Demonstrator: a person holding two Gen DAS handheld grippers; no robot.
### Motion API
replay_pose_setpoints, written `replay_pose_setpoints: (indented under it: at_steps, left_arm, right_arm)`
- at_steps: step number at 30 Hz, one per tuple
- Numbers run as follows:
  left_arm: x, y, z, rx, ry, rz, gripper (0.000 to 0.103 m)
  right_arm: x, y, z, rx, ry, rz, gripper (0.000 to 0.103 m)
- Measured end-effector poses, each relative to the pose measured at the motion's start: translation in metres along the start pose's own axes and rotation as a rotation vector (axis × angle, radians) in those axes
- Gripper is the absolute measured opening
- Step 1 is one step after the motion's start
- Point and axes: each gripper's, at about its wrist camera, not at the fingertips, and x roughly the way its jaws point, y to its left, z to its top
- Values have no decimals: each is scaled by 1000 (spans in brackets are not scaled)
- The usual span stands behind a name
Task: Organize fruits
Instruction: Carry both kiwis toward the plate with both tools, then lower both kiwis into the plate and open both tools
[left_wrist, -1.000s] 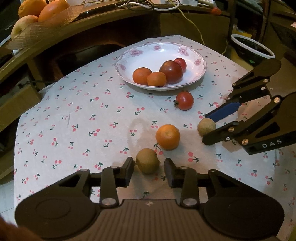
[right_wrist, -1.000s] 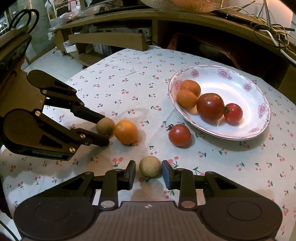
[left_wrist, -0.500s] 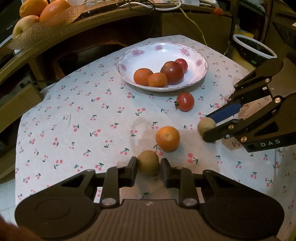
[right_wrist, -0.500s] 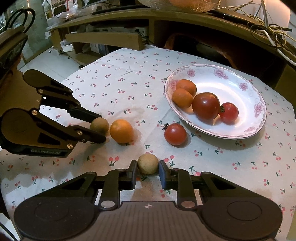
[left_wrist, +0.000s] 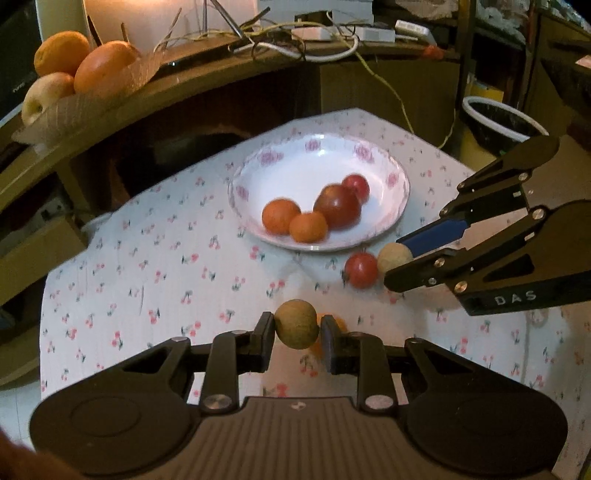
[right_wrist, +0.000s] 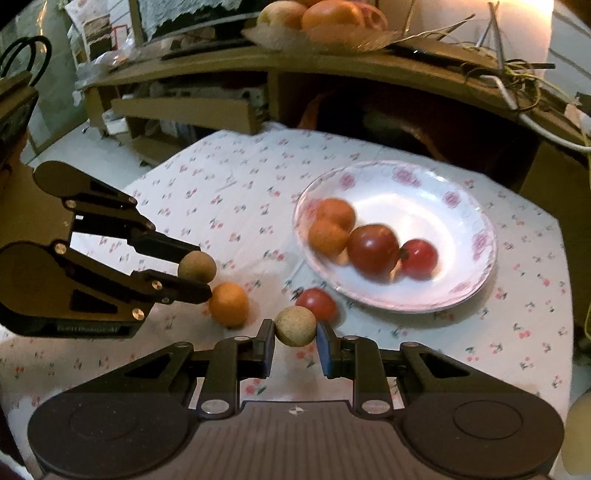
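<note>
My left gripper (left_wrist: 297, 328) is shut on a brown kiwi (left_wrist: 296, 324) and holds it above the cloth. My right gripper (right_wrist: 295, 332) is shut on a paler round brown fruit (right_wrist: 296, 325), also lifted. Each shows in the other's view: the right gripper (left_wrist: 397, 264) with its pale fruit (left_wrist: 393, 257), the left gripper (right_wrist: 194, 271) with its kiwi (right_wrist: 197, 266). A white flowered plate (right_wrist: 463, 206) holds two oranges and two tomatoes. A loose tomato (right_wrist: 317, 302) and a loose orange (right_wrist: 229, 304) lie on the cloth near the plate.
The table has a cherry-print cloth (left_wrist: 155, 258). A wooden shelf (left_wrist: 122, 99) behind it carries a basket of fruit (left_wrist: 74, 74) and cables. A black bin with a white rim (left_wrist: 498, 122) stands beyond the table's far right corner.
Both grippers closed on their fruits and lifted them off the cloth. Both moved toward the plate.
</note>
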Motion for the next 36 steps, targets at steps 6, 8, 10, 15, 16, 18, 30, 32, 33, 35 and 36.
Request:
replay_pose_setpoints:
  at_steps: [6, 8, 10, 15, 16, 18, 30, 32, 33, 35, 36]
  left_arm:
    - [5, -3, 8, -1, -10, 1, 32]
    - [8, -2, 11, -5, -13, 1, 32]
    - [10, -1, 15, -11, -22, 2, 32]
    - [14, -2, 29, -30, -54, 1, 32]
    - [15, -3, 32, -30, -59, 1, 32]
    - [19, -5, 38, -30, -65, 0, 32]
    - [43, -20, 48, -9, -46, -18, 32]
    - [45, -21, 49, -8, -48, -17, 32]
    - [46, -21, 50, -11, -49, -16, 32]
    - [48, -19, 52, -23, -46, -20, 32]
    - [50, -19, 53, -22, -45, -17, 32]
  right_arm:
    - [1, -10, 6, 25, -22, -27, 25]
    - [1, -13, 6, 31, -26, -37, 25]
    - [3, -16, 8, 37, -30, -47, 25]
    - [5, -21, 13, 47, -42, -66, 25]
    - [6, -23, 14, 50, -45, -70, 25]
    - [7, -26, 16, 54, -49, -81, 25]
    - [14, -45, 16, 80, -38, -101, 25]
    - [15, -46, 16, 81, -36, -99, 25]
    - [16, -47, 17, 82, -34, -99, 25]
    - [19, -50, 17, 90, -29, -102, 25]
    - [20, -52, 17, 96, -26, -102, 25]
